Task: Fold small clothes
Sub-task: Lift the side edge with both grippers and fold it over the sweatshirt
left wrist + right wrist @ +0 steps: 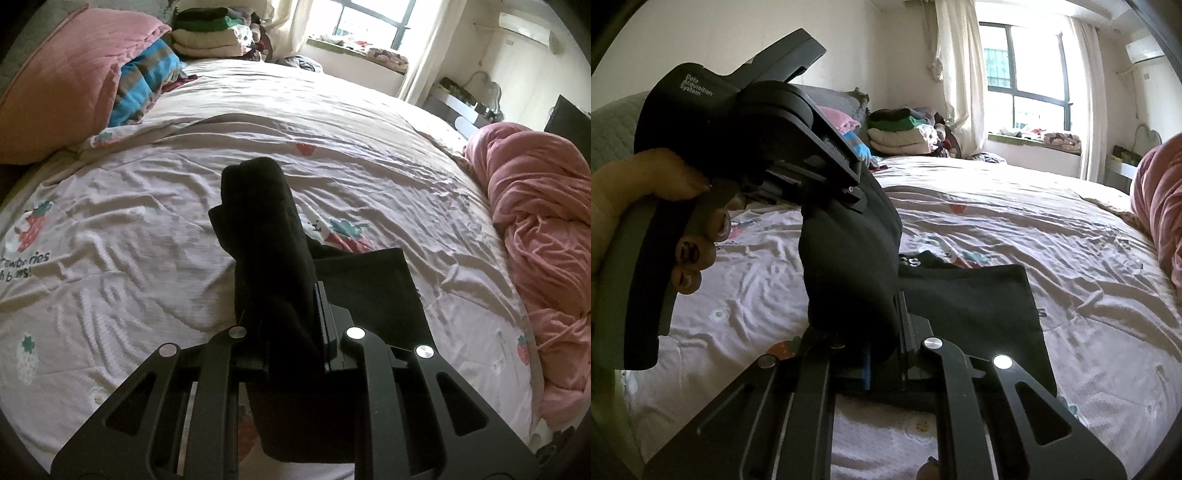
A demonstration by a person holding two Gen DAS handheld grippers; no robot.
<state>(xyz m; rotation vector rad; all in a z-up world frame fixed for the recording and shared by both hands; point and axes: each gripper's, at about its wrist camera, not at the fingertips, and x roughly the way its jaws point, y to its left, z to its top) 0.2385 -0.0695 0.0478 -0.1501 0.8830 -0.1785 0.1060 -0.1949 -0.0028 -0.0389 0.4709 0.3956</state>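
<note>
A small black garment (266,236) is held up over the bed, bunched into a thick fold; its lower part (373,291) lies flat on the sheet. My left gripper (291,321) is shut on the raised fold. In the right wrist view the same black garment (849,258) hangs between both grippers, with its flat part (979,306) on the bed. My right gripper (882,332) is shut on the lower end of the fold. The left gripper's body (757,129) and the hand holding it show at the upper left, clamped on the fold's top.
The bed has a pale strawberry-print sheet (147,258). A pink pillow (62,85) and blue checked cloth (144,88) lie at the head. A crumpled pink blanket (535,229) lies at the right. Stacked folded clothes (210,33) sit behind the bed near the window.
</note>
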